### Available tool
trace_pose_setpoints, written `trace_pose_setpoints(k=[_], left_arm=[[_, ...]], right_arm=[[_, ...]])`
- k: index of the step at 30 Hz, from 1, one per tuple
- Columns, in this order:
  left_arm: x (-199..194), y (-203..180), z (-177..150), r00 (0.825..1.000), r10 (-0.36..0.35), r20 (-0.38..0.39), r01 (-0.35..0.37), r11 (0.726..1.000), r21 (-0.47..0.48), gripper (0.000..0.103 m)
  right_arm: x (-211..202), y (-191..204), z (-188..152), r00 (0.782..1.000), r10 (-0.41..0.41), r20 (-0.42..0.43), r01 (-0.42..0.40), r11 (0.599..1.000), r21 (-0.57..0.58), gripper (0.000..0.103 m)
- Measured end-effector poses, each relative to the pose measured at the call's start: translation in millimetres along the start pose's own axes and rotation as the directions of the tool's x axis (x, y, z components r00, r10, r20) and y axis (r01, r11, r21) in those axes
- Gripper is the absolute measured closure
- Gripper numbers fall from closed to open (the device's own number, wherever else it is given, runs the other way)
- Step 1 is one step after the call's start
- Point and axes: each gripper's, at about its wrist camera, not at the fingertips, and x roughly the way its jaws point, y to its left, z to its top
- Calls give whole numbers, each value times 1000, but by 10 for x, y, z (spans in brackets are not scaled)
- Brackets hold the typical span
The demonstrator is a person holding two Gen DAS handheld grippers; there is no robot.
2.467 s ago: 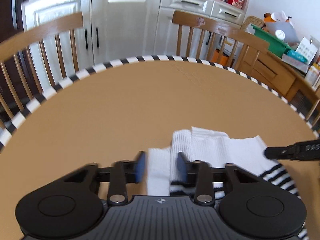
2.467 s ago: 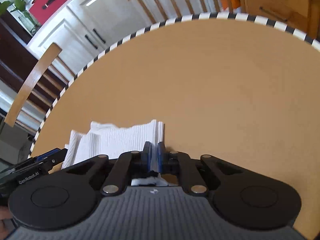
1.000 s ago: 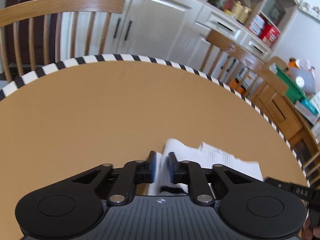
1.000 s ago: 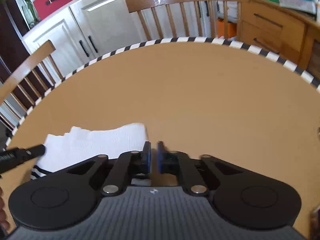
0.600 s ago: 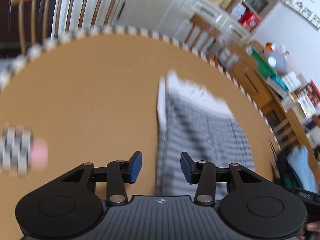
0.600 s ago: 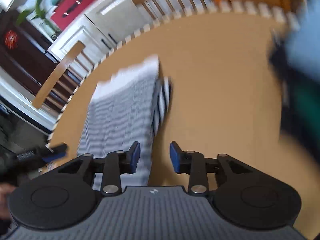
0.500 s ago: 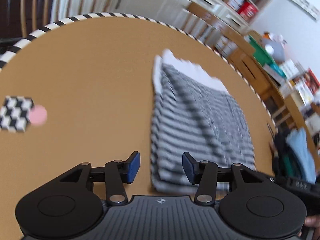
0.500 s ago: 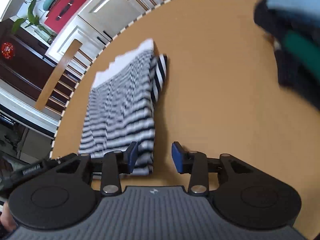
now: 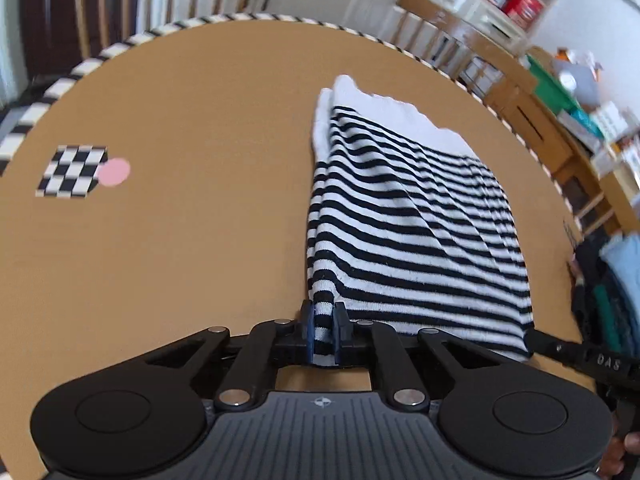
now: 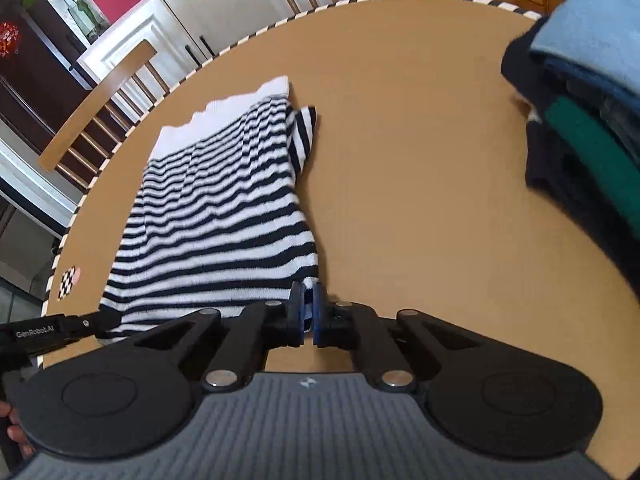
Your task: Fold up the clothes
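Checkered marker [image 9: 72, 172]: a flat black-and-white patch with a pink dot, near the table's left edge, well apart from the clothes.
Table [image 9: 180, 240]: round, tan top with a black-and-white striped rim.
Left gripper [image 9: 323, 330]: pitched steeply down at the near edge; its jaws are closing, blue pads pressing the near-left corner of the garment between them.
Striped shirt [image 9: 404, 232]: black-and-white, folded into a long panel that runs from the near edge toward the far rim, with a plain white layer showing at its far end.
Right gripper [image 10: 306, 314]: tilted down likewise, fingers together and pinching the shirt's near-right corner.
Stack of folded clothes [image 10: 588, 128]: dark, green and light-blue layers at the table's right edge, apart from the shirt.
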Motion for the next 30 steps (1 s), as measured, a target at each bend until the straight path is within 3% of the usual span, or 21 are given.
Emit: trace_pose_setpoints(k=[5,6,8,13,16,19,25,30], left_arm=[[-41,-88,20,999,46,-5,-46,998,41,74],[-50,-105,28,998,61,-10,-61,997,44,65],[-89,-108,26,997,79,-13,-79,996,48,60],[-244,-36,-71,995,98,-17,-97,994,42,52],[-291,4,-88,995,95,-15,-94,995,46,43],[-309,28,-85,996,93,-12,-92,994,66,38],[-319,142,-48,999,22,-32,-18,993,118,33],[-383,348,9,996,-56,-73,68,982,175,30]], right_arm=[[-25,-9,11,1000,12,0,-12,999,36,92],[-47,-10,25,1000,9,-1,-9,999,47,86],[-162,-6,30,1000,11,28,-13,998,59,76],[-423,7,1,995,28,96,-38,994,98,72],[-429,17,-78,996,47,71,-58,987,149,68],[-405,132,-212,998,25,51,-31,992,123,67],[-343,430,-436,999,10,35,-15,990,143,62],[-345,597,-645,997,-7,75,-17,948,319,58]])
